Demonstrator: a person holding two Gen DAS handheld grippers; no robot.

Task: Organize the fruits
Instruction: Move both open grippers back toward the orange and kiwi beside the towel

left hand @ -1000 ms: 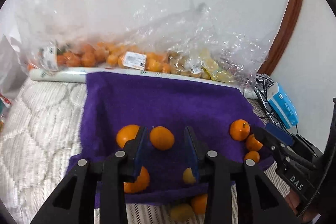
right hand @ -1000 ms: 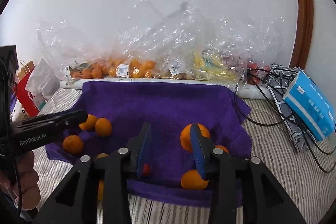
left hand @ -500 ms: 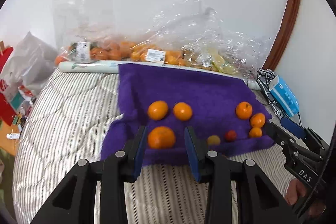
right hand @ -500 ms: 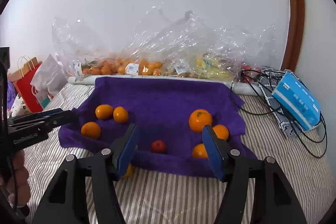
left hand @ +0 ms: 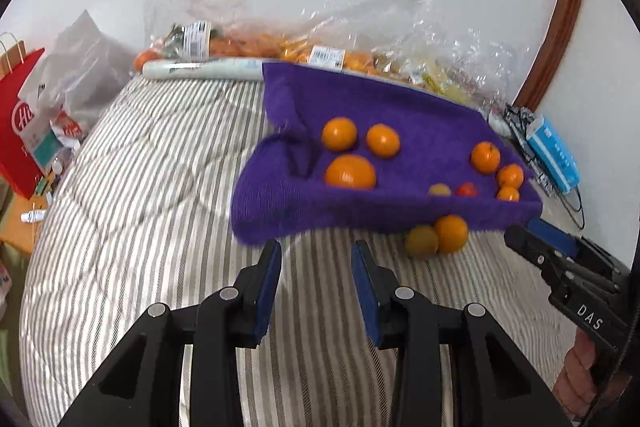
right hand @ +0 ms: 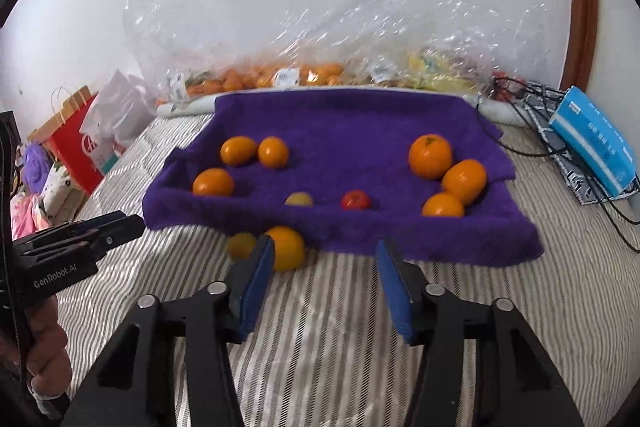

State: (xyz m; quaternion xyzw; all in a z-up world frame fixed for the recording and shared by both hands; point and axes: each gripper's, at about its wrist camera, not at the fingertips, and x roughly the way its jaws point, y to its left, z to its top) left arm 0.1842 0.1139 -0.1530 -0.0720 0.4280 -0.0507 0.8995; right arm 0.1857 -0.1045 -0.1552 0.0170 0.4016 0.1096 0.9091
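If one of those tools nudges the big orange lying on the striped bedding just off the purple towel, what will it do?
The big orange looks round and smooth, so it would probably roll rather than slide. The striped bedding looks soft and quilted, which should slow it quickly. The yellowish fruit seems to sit right beside it and may get bumped.

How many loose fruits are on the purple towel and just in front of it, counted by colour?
Orange fruits: 7, six on the purple towel and one on the striped bedding in front.
Yellowish fruits: 2, one on the towel, one off it.
Red fruit: 1.
Total: 10.
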